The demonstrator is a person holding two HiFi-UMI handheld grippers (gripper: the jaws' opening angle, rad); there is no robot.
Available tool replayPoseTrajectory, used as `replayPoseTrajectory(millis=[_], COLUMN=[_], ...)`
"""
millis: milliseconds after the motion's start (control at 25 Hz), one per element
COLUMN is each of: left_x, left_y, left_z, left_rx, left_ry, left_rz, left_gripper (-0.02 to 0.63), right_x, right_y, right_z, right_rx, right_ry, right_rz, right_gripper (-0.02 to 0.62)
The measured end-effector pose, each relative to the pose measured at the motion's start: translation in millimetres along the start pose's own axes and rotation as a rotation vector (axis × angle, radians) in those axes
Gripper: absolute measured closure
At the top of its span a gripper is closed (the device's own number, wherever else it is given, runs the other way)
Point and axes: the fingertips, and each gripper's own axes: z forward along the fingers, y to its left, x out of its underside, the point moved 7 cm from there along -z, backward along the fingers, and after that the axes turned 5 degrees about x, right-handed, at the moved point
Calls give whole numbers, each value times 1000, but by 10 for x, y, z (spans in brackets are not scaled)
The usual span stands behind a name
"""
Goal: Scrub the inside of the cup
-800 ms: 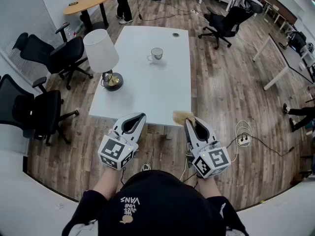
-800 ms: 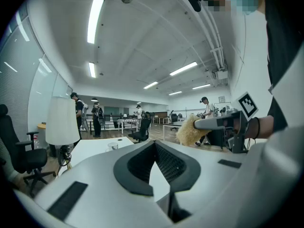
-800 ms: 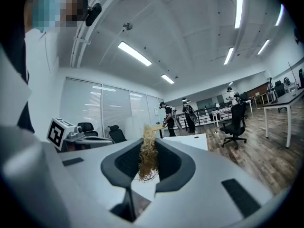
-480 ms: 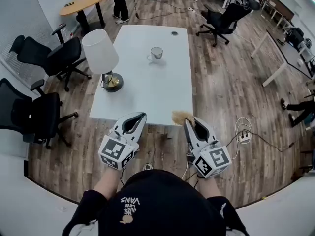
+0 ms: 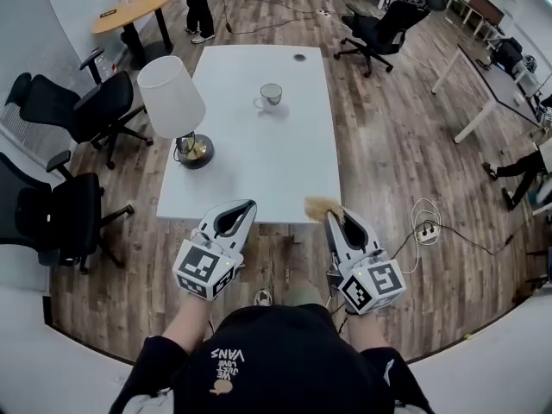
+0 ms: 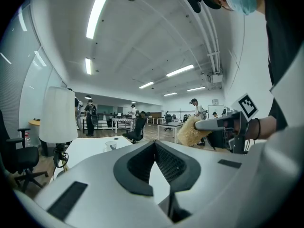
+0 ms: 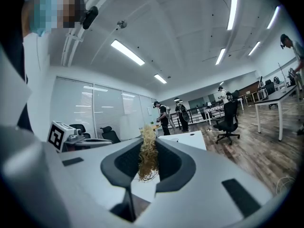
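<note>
Both grippers at the near edge of a white table (image 5: 259,171), cup (image 5: 271,95) far off

The table stretches away from the person, with a white-shaded lamp (image 5: 171,96) standing at its left edge. The left gripper (image 5: 248,205) is clenched tip to tip with nothing in it. The right gripper (image 5: 333,218) grasps a tan fibrous scrubber (image 5: 321,204) that sticks out past its tips. The cup stands upright on the far half of the table, well apart from both grippers.
</note>
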Motion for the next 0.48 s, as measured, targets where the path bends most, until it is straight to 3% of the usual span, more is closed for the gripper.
replayPoseTrajectory(millis=[160,480], left_x=[14,-39], left_y=[39,266], left_z=[72,397], left_rx=[10,-49], left_ry=[-4,-2], left_rz=[2,-17], left_gripper=[595,595], right_x=[-18,-126], right_y=[-78,-435], right_z=[77,483], right_rx=[4,-46], right_ry=[0,3], right_rz=[6,9], right_gripper=[525,525])
